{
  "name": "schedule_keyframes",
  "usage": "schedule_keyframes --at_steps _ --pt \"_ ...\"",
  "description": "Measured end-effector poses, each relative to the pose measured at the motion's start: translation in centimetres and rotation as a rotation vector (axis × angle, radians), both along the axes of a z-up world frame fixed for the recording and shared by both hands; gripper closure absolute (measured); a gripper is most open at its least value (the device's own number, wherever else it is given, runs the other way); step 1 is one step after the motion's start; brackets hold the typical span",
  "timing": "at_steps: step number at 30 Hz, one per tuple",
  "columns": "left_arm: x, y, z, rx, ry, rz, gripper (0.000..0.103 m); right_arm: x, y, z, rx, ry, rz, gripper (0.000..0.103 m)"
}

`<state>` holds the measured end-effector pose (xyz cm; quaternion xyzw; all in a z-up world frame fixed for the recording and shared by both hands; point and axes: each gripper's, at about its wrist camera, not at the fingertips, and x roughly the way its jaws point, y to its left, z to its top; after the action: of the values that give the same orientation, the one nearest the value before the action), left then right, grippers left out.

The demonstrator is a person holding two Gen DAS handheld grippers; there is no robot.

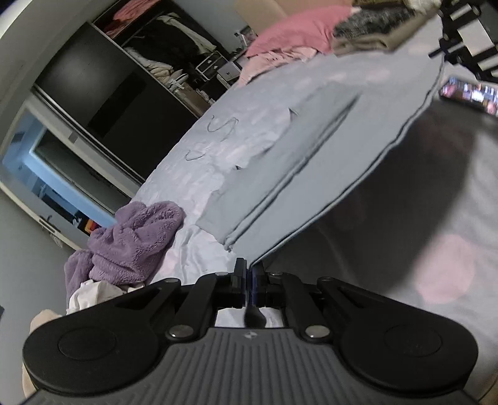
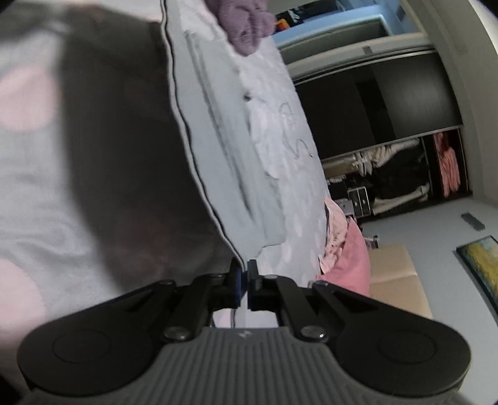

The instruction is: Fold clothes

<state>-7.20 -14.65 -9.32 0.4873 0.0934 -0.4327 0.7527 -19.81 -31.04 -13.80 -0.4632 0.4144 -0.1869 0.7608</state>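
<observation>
A grey-blue garment (image 1: 295, 162) with a dark-trimmed edge is stretched out over the bed; a sewn seam runs along it. My left gripper (image 1: 249, 271) is shut on one end of that trimmed edge. In the right wrist view the same garment (image 2: 218, 155) runs away from my right gripper (image 2: 244, 268), which is shut on the other end of the edge. The edge is taut between the two. A black and silver frame at the top right of the left wrist view may be the other gripper (image 1: 467, 34).
The bed sheet (image 1: 193, 174) is pale with pink spots and lies in shadow under the garment (image 2: 31, 187). A purple fleece (image 1: 133, 236) sits at one end, a pink pillow (image 1: 298, 28) and stacked clothes (image 1: 373, 28) at the other. An open wardrobe (image 2: 404, 162) stands beyond the bed.
</observation>
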Motion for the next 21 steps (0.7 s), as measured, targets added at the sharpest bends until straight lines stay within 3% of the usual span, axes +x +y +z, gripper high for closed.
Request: schedule_keyframes --at_steps 4,8,12,21 --pt "-1.1 1.4 1.9 0.003 0.027 -0.01 0.101 -1.9 1.8 3.0 0.04 -0.006 -0.028 0.1" --pt "-1.8 2.4 2.8 0.018 0.058 -0.02 0.101 -3.5 2.9 3.9 0.097 0.018 -0.05 0.1" --pt "-1.9 2.5 2.6 0.026 0.062 -0.022 0.102 -4.2 3.4 3.3 0.078 0.037 -0.05 0.1" --pt "2.3 -1.7 7.3 -0.032 0.063 -0.05 0.102 -0.3 -1.9 7.3 0.054 -0.002 0.016 0.1"
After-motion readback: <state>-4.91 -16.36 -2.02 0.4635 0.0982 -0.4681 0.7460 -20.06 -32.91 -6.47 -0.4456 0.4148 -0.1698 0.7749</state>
